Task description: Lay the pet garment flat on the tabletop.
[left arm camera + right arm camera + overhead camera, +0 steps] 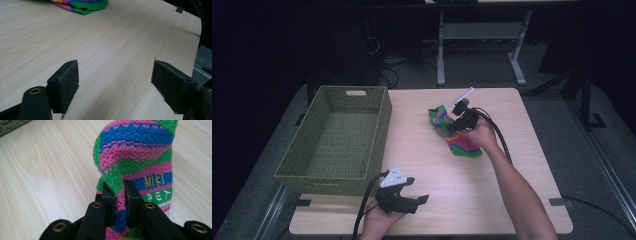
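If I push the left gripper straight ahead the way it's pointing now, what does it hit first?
Probably nothing solid: the left gripper points across bare table with its jaws open and empty. The striped knit garment lies far ahead and off to the left of that line, so it would likely be missed, though depth is uncertain.

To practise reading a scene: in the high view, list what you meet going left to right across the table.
Green woven basket → left gripper, open → striped knitted garment → right gripper, shut on the garment.

Knitted garment (82, 5) cut off by the frame's top edge.
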`<control>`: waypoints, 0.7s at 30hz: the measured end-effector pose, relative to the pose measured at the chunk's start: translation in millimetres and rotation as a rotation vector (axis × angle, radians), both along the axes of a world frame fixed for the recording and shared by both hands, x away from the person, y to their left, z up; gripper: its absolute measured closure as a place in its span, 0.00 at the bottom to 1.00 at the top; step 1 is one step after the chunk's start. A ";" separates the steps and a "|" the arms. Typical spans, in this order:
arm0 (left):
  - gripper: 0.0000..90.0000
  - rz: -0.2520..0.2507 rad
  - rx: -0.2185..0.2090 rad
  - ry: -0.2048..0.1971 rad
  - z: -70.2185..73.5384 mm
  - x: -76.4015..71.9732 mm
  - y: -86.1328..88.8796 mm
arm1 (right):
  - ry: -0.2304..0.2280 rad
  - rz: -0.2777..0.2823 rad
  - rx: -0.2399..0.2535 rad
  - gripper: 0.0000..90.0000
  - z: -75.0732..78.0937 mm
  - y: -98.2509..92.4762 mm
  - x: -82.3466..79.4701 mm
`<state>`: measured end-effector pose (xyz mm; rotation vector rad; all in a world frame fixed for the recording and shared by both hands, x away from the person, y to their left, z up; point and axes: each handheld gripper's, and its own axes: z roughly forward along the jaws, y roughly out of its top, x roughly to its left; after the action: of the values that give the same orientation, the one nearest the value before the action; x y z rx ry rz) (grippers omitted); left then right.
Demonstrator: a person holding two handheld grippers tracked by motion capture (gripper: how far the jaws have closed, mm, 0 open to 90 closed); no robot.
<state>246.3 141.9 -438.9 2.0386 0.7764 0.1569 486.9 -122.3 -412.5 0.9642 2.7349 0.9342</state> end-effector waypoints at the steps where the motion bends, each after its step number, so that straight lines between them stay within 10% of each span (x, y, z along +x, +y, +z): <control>1: 0.24 0.000 0.000 0.000 0.0 0.0 -0.1 | 0.005 -0.001 0.006 0.90 0.6 -0.8 -0.2; 21: 0.24 0.005 -0.001 0.001 -0.6 0.4 -0.8 | -0.012 -0.013 0.066 0.90 27.7 -26.0 -9.0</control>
<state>246.8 141.1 -439.6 2.0358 0.7817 0.1582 477.9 -148.4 -384.8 0.9823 2.7010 1.0311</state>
